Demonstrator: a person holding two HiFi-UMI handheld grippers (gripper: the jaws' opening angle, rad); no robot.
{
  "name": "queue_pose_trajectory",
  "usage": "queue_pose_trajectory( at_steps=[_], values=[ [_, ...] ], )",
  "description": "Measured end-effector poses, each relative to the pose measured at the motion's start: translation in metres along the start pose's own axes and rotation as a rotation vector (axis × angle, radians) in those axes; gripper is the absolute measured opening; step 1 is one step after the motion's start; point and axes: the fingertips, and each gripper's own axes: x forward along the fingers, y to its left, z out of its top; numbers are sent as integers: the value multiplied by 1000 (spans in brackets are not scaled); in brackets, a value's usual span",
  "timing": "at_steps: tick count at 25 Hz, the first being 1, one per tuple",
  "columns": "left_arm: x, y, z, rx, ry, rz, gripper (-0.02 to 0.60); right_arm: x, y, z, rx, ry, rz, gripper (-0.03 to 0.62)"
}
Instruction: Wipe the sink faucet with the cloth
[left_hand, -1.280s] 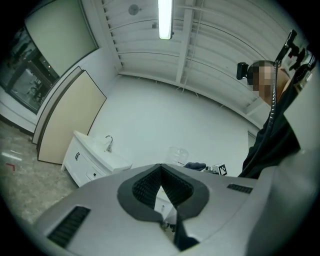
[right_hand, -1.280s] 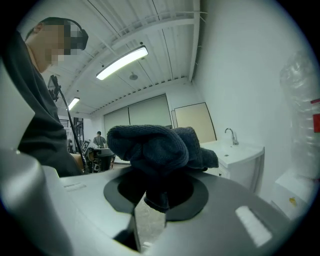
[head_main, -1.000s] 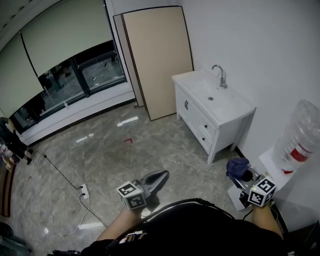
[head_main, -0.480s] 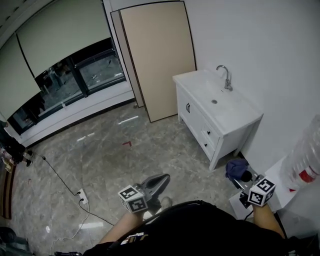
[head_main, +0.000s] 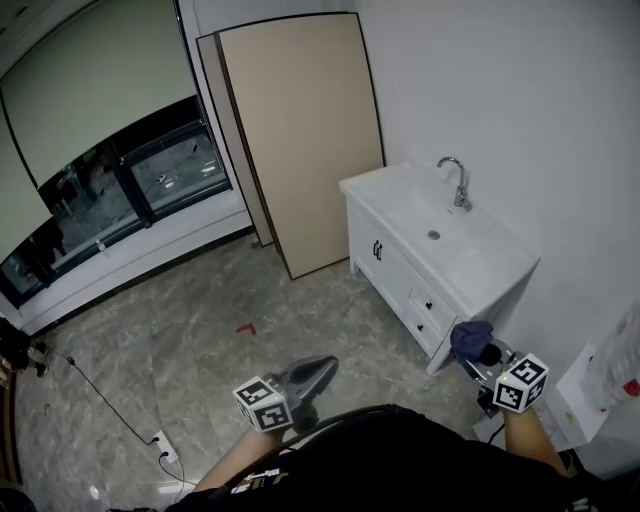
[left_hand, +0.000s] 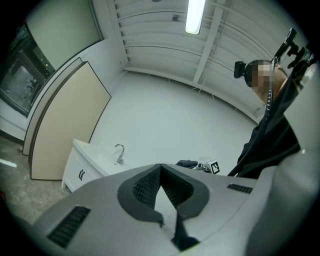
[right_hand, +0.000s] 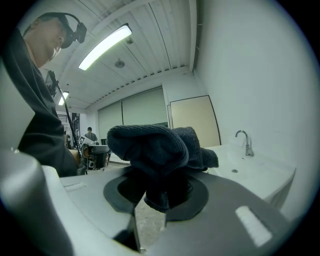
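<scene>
- Change of position — in the head view the sink cabinet (head_main: 405, 275) now lies closer to the person than in the two earlier frames. The faucet (head_main: 458, 183) at the cabinet's back edge has shifted lower in the picture.
- Effect on the task: this reads as the approach stage. The faucet is well apart from both grippers, so no wiping has begun.
- Right gripper (head_main: 482, 352): its jaws are clamped on the dark blue cloth (head_main: 470, 338), which bulges out above them. The cloth is carried off the cabinet's near corner, as in the earlier frames. In the right gripper view the cloth (right_hand: 155, 145) fills the narrow gap, with the faucet (right_hand: 244, 141) beyond it.
- Left gripper (head_main: 322, 367): its jaws are pressed together with nothing between them. It is carried over the floor, well apart from the cabinet front.
- Other differences from the earlier frame — the water bottle (head_main: 625, 360), on the cabinet's near side, has slid almost out at the right edge. The beige board (head_main: 300, 140) beside the cabinet now appears larger.
</scene>
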Motion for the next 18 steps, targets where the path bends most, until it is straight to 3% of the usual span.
queue_pose_trajectory(
  at_steps=[9,14,18],
  values=[
    [15,122,43,-38,8,3,0,110,-44,9,38,46,-26,89],
    [46,174,50,-59,17,45,0,155,-96,20,45,47,-5,89],
    [91,217,62,-31,7,85,0,199,-162,27,47,43,42,89]
  ],
)
